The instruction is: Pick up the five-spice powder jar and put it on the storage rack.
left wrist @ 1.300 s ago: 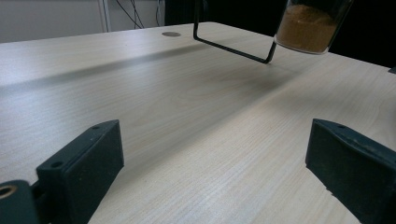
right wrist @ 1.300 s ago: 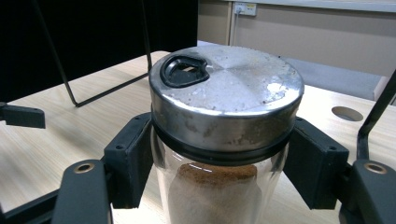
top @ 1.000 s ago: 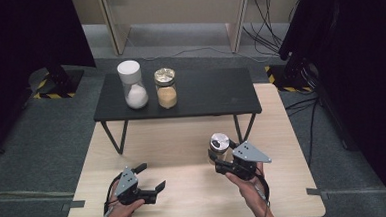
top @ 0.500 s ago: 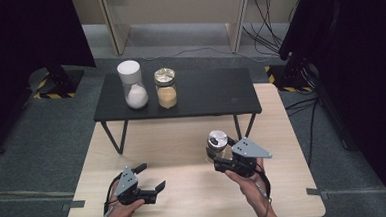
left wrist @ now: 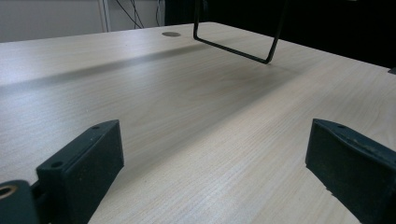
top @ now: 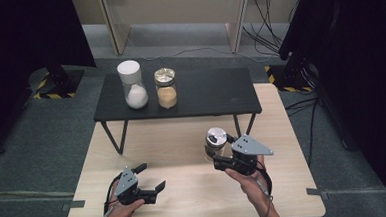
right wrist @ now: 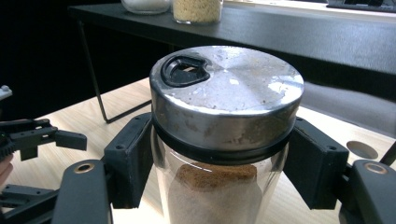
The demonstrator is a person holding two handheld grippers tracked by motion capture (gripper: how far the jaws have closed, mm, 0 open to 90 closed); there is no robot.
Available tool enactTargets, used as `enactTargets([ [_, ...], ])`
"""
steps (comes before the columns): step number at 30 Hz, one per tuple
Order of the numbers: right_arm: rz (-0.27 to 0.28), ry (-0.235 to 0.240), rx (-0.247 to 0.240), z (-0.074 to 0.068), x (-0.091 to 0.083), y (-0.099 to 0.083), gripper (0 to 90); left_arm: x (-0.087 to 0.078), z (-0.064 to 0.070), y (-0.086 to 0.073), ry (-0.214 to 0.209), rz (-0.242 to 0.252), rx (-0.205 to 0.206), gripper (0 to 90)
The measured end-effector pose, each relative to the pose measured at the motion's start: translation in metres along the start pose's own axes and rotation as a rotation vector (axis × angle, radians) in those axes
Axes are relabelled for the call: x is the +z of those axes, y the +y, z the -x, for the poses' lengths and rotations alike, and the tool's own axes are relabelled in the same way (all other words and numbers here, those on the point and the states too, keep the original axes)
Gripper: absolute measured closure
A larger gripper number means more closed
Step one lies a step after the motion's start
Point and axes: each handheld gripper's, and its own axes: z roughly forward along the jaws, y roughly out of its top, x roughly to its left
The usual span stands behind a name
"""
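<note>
A glass jar [top: 216,140] with a silver shaker lid and brown powder inside sits between the jaws of my right gripper [top: 222,149], over the right half of the wooden table [top: 182,139]. In the right gripper view both pads press the jar [right wrist: 224,116] just under its lid, so the right gripper [right wrist: 224,163] is shut on it. Its base is hidden, so I cannot tell whether it touches the table. My left gripper [top: 152,176] rests open near the front left, with bare wood between its jaws [left wrist: 215,158].
A low black shelf [top: 205,95] on thin metal legs spans the back of the table. On its left part stand a white-lidded jar of white powder [top: 131,84] and a gold-lidded jar of tan grains [top: 166,87]. Its right half is bare.
My right gripper has carried the jar a little farther away from the person, toward the black shelf. The left gripper has stayed where it was.
</note>
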Motion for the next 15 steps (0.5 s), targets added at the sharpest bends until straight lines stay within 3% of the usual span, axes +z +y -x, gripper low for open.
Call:
enactTargets([
  [15, 0.021, 0.039, -0.014, -0.005, -0.002, 0.023, 31.1, 0.0, 0.0, 0.0, -0.001, 0.0, -0.001, 3.6],
])
